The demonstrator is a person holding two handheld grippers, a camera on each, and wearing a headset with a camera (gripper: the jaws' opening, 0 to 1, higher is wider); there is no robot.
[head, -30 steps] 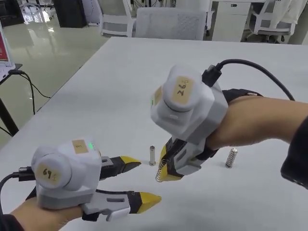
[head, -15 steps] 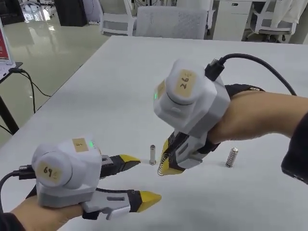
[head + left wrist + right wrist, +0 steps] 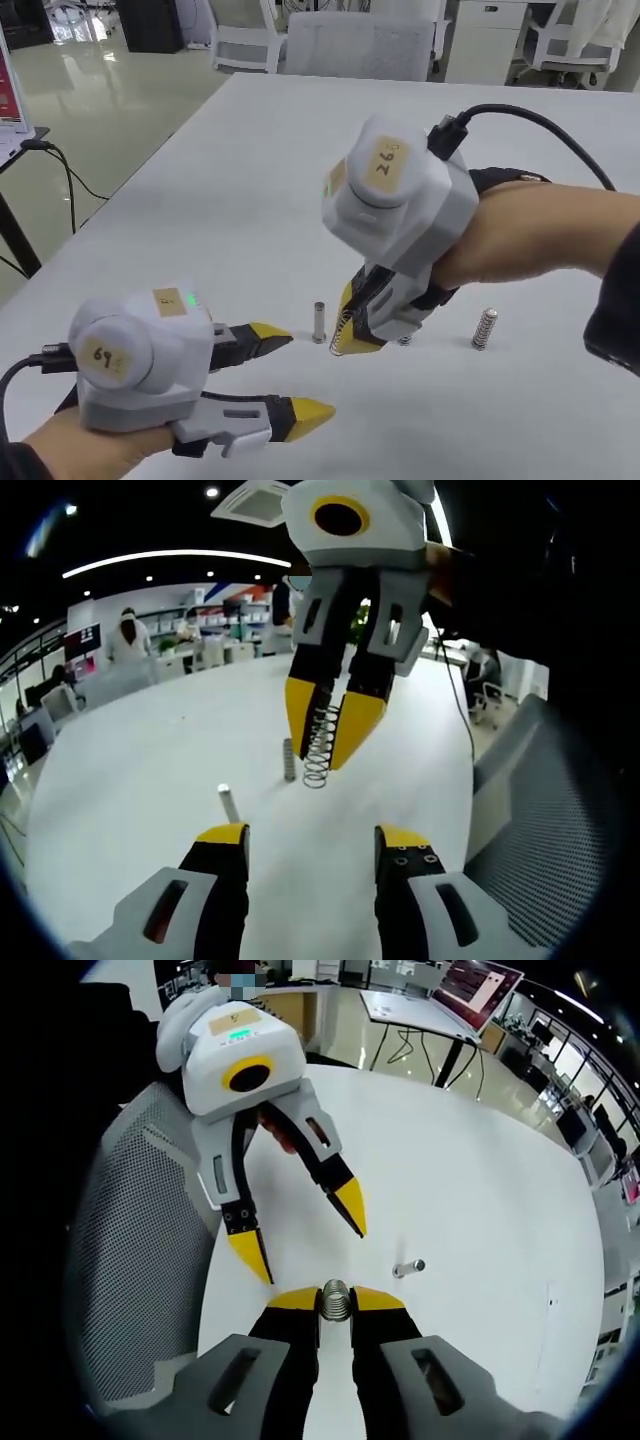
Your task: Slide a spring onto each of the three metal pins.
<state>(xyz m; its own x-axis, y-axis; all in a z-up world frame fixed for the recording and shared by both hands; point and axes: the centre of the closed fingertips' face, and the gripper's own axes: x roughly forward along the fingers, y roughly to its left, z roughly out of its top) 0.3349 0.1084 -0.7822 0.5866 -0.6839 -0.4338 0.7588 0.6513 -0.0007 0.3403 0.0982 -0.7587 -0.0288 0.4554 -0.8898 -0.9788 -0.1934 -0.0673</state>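
The thin coiled steel spring point(image 3: 340, 334) is up off the table, pinched near its top end between the yellow-tipped fingers of the right gripper point(image 3: 352, 335), with the rest of the coil hanging down and slightly tilted. In the right gripper view the fingers are clamped on either side of the spring's open mouth point(image 3: 336, 1300). Just to its left stands a short bare metal pin point(image 3: 319, 323), upright on the white surface point(image 3: 250, 180). The spring's lower end hangs close beside this pin, not over it. Further right, well apart, a second pin point(image 3: 484, 328) already wears its coil. Something small sits behind the right gripper, but I cannot tell whether it is the third pin.

The left gripper point(image 3: 297, 372) hovers low and near the person, its fingers point(image 3: 308, 410) apart with nothing between them, pointing toward the bare pin.

To my eye one pin is done and this is the second spring on its way. The next move calls for raising the coil's lower mouth above the pin's top, bringing it square over the tip and lowering it straight. A tilted coil could snag or tip the pin.

Compared with a second ago, the right gripper has lifted a little and the spring hangs higher, nearer the pin. The left gripper has hardly shifted.
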